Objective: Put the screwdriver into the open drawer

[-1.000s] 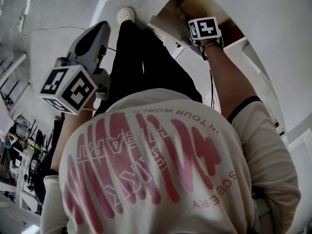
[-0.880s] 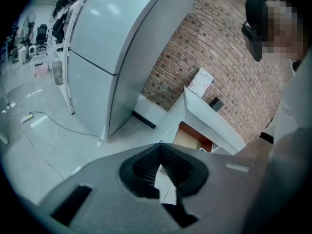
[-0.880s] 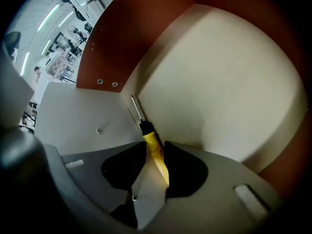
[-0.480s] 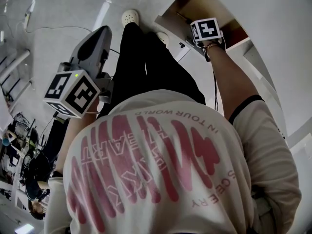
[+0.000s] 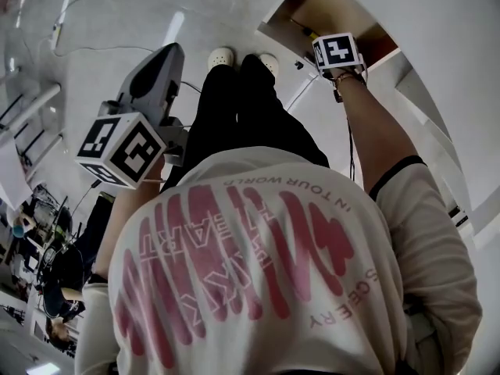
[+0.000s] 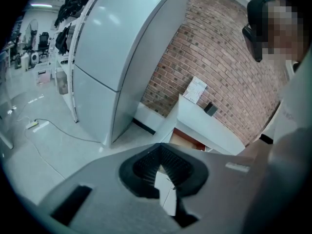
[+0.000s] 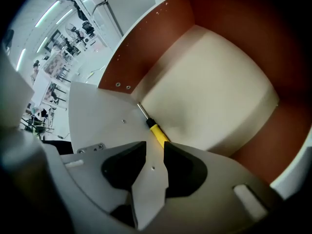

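The open drawer [image 5: 367, 44] has brown walls and a pale floor [image 7: 209, 82]; in the left gripper view the drawer [image 6: 187, 139] shows past the jaw tips. The yellow-handled screwdriver [image 7: 157, 130] lies on the drawer floor against its white front panel, and shows as a yellow speck, the screwdriver [image 5: 307, 30], in the head view. My right gripper [image 7: 153, 145] hangs straight above it and apart from it. It is open, its jaws have just been closing a little, and nothing is between them. My left gripper [image 6: 159, 149] is raised over the floor, shut and empty.
A tall white cabinet [image 6: 122, 57] stands at the left before a brick wall [image 6: 219, 48]. A low white unit [image 6: 214, 128] holds the drawer. A cable [image 6: 53, 133] runs over the grey floor. My own legs and shoes [image 5: 223, 56] stand beside the drawer.
Both grippers have risen. The right one has lifted away from the drawer with the screwdriver left inside. My feet have come together beside the drawer.
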### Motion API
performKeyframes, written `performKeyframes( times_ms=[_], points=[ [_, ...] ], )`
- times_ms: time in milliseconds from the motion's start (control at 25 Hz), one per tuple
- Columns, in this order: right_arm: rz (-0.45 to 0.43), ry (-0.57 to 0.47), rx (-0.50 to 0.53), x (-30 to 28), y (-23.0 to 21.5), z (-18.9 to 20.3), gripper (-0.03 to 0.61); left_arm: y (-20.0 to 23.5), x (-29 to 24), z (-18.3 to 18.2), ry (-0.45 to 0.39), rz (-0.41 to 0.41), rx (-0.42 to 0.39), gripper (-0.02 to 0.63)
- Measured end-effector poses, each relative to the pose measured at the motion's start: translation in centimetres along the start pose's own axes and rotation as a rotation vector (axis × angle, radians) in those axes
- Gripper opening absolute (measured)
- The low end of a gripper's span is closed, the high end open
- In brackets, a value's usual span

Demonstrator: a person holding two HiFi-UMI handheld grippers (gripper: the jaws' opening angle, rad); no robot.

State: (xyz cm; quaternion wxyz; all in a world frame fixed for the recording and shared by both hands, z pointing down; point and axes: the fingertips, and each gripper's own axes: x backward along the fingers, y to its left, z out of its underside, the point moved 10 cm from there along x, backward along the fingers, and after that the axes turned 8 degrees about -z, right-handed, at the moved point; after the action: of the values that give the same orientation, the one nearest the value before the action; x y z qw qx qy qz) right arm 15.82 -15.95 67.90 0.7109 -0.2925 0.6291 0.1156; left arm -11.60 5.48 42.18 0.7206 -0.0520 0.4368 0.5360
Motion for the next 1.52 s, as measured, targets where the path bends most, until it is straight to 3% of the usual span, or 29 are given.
performKeyframes(
  times_ms=[80, 160, 360, 480, 680, 800, 960, 1120, 1520],
  points=[
    [0.047, -0.015, -0.051, 1.0, -0.2, 0.8, 0.097, -0.3, 0.6, -0.4, -0.015, 0.017, -0.022, 0.003],
    [0.107, -0.040, -0.111, 2.4, -0.3, 1.7, 0.011, -0.6, 1.4, -0.8, -0.025, 0.041, -0.043, 0.003],
    [0.133, -0.174, -0.271, 7.6, 1.7, 4.0, 0.009, -0.5, 3.6, -1.3, -0.017, 0.124, -0.061, 0.003],
    [0.077, -0.348, -0.412, 11.2, 4.1, 5.4, 0.009, -0.9, 4.6, -2.1, -0.019, 0.190, -0.065, 0.003],
    [-0.009, -0.762, -0.633, 19.1, 8.7, 5.6, 0.009, -0.9, 5.6, -5.7, -0.081, 0.300, -0.152, 0.003],
    [-0.071, -0.927, -0.627, 23.5, 12.2, 5.3, 0.009, -1.4, 6.7, -7.2, -0.112, 0.344, -0.142, 0.003],
    [-0.125, -1.155, -0.555, 30.1, 15.9, 5.3, 0.009, -4.8, 8.0, -9.2, -0.159, 0.477, -0.218, 0.003],
    [-0.078, -1.351, -0.443, 36.2, 20.0, 6.2, 0.009, -6.6, 10.2, -10.5, -0.201, 0.571, -0.292, 0.003],
    [0.067, -1.585, -0.321, 44.5, 27.0, 8.3, 0.009, -8.0, 16.0, -13.3, -0.376, 0.680, -0.403, 0.003]
  ],
)
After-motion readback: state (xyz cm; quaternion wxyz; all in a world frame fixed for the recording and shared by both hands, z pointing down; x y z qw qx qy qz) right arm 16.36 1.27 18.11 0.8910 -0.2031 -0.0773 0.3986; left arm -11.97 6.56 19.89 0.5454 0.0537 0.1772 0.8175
